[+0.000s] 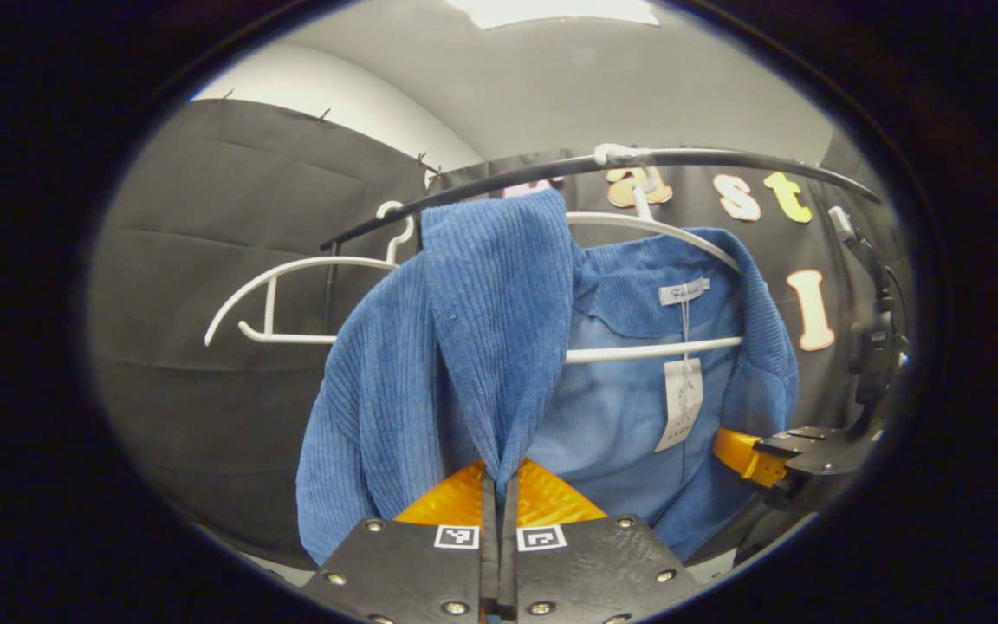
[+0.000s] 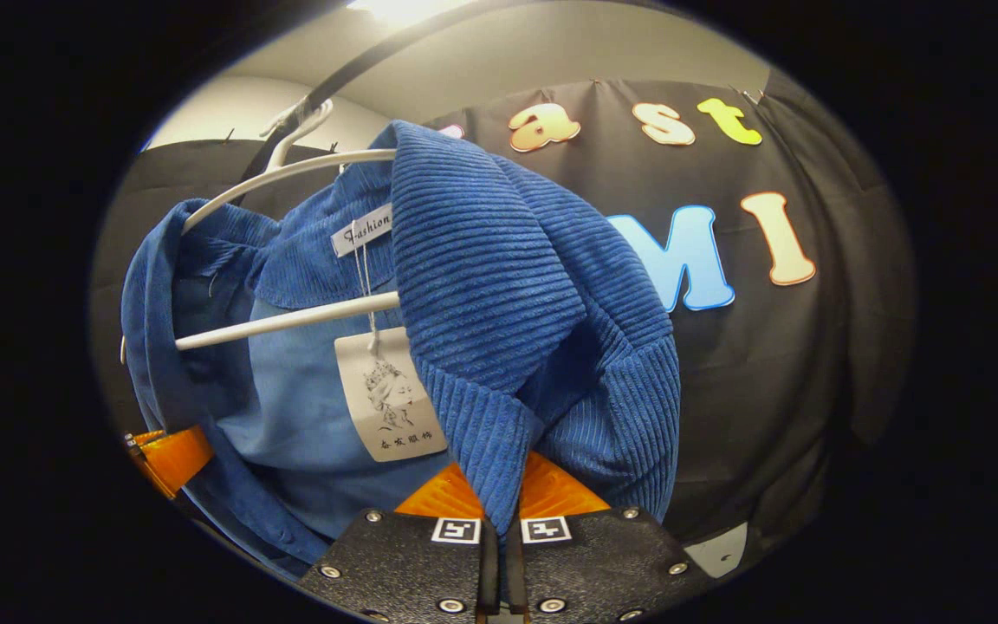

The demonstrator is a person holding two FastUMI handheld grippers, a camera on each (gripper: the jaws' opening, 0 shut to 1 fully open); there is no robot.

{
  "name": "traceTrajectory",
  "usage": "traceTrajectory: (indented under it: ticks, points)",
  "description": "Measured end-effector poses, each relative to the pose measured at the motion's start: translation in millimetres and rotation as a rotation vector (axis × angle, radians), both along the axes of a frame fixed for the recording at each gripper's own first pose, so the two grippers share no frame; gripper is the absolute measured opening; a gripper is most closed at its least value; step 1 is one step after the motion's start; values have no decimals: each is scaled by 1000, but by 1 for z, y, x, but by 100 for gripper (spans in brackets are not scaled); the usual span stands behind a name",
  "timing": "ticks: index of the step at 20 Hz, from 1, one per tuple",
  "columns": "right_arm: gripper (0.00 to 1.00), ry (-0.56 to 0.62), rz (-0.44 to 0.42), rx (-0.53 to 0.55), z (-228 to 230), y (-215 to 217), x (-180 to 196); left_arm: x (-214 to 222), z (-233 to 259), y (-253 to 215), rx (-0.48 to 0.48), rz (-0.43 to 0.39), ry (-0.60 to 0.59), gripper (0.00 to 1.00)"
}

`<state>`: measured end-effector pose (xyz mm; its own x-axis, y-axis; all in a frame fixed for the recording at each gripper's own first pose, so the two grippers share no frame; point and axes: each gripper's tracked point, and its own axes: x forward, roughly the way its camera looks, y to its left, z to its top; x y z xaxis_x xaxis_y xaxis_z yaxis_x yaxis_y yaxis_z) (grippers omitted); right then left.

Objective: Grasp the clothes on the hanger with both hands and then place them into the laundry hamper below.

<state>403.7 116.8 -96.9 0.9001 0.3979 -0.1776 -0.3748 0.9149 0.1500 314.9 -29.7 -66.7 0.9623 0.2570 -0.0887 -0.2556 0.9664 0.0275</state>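
Pinching a fold of the blue corduroy jacket (image 1: 499,347) on its own side, the left claw (image 1: 499,485) is clamped narrow on the cloth so the shoulder can lift off the white hanger (image 1: 638,351) on the black rail (image 1: 724,160). The right claw (image 2: 499,494) grips the jacket's other front edge likewise, sharing the weight; the garment hangs between them, not yet lowered toward the hamper.

The blue ribbed corduroy jacket (image 1: 499,347) hangs on a white plastic hanger (image 1: 638,351) under a dark curved rail (image 1: 707,159) — one front fold pinched in the left gripper (image 1: 499,485), another in the right gripper (image 2: 499,507). A second white hanger (image 1: 278,299) sits left of the jacket — a paper tag (image 2: 386,399) dangles inside it.
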Motion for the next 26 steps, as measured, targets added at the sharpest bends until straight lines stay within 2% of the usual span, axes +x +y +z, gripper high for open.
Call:
traceTrajectory:
  ticks: [3,9,17,21,24,26]
  points:
    - [3,-40,-32,-10,19,-23,-7,-13,13,5,46,-18,-14,0]
    - [3,-128,-69,51,62,-56,-31,-57,57,19,109,-15,-55,0]
    - [2,-223,-82,95,122,-80,-47,-84,134,52,192,40,-183,0]
    - [4,-160,-31,116,122,-88,-54,-92,152,87,163,90,-206,1]
    - [6,-41,1,137,94,-95,-58,-94,157,105,158,113,-219,0]
    - [5,-12,0,139,82,-100,-57,-96,155,109,166,121,-216,1]
